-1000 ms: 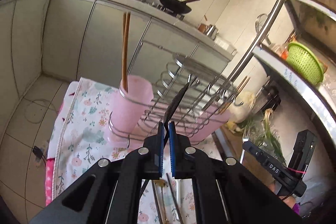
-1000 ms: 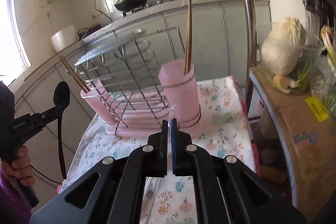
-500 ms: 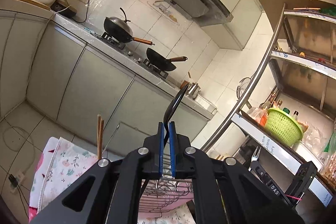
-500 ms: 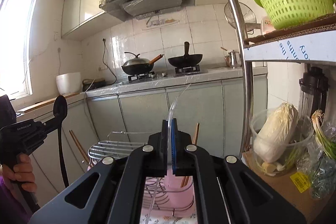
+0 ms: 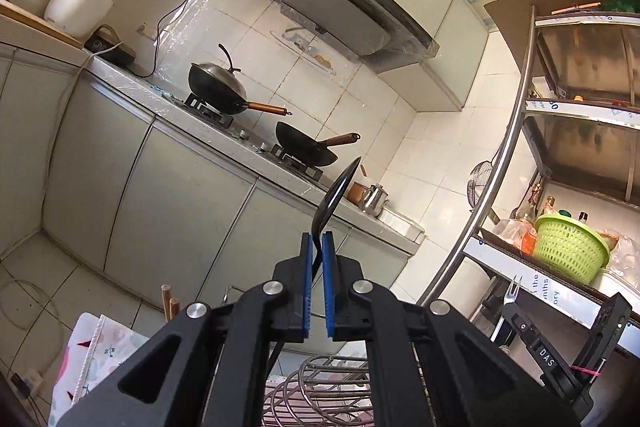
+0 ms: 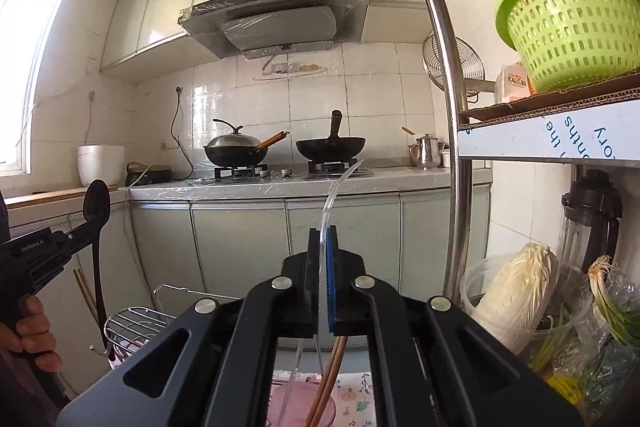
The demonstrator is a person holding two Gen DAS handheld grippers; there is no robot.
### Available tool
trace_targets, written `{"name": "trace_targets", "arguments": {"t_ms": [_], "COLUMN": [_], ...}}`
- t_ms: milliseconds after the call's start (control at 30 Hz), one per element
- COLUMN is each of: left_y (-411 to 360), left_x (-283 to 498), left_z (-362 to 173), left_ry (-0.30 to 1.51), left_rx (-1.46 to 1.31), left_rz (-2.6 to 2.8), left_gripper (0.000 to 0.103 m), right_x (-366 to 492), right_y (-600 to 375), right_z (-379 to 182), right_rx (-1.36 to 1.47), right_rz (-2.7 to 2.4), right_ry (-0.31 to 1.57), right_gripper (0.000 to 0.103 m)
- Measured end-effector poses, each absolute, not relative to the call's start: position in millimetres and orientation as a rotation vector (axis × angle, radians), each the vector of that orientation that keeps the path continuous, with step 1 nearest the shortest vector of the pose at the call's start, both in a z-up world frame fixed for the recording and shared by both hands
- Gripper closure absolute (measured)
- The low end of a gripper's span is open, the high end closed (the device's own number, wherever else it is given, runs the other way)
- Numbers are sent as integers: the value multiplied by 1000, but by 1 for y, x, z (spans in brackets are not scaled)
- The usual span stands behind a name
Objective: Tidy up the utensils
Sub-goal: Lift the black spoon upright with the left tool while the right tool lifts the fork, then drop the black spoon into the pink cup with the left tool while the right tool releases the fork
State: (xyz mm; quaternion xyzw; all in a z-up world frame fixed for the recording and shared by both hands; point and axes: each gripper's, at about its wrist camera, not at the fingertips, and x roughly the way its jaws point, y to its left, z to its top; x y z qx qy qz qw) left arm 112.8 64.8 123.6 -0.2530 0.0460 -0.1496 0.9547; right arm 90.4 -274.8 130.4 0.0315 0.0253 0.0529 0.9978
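Kitchen counter (image 6: 280, 183) with two woks spans the background. Left gripper (image 5: 316, 247) is clamped on a black spoon (image 5: 336, 191), bowl pointing up. Right gripper (image 6: 323, 239) is clamped on a clear plastic spoon (image 6: 336, 187), raised above the pink cup (image 6: 292, 403) holding chopsticks (image 6: 326, 383).

Pink cup (image 6: 302, 405) and dish rack (image 5: 320, 393) largely hidden.

The stove counter (image 5: 240, 147) is seen obliquely from its left by the left wrist view, tilted upward, and squarely, from farther right, by the right wrist view (image 6: 288, 183). Counter, woks and range hood (image 6: 276, 19) are shared by both.
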Motion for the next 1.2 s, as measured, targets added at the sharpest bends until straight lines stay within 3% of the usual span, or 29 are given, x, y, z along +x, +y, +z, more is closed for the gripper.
{"name": "trace_targets", "arguments": {"t_ms": [433, 900, 1200], "left_y": [57, 84, 110], "left_x": [99, 66, 86], "left_z": [86, 54, 47], "left_ry": [136, 259, 342], "left_rx": [-453, -527, -639], "left_rz": [-303, -249, -207], "left_gripper": [99, 99, 99], "right_x": [103, 88, 106], "right_y": [-272, -276, -283], "right_z": [97, 62, 46], "right_rx": [48, 106, 178], "right_rz": [94, 125, 134], "right_ry": [89, 236, 368], "right_gripper": [100, 100, 100]}}
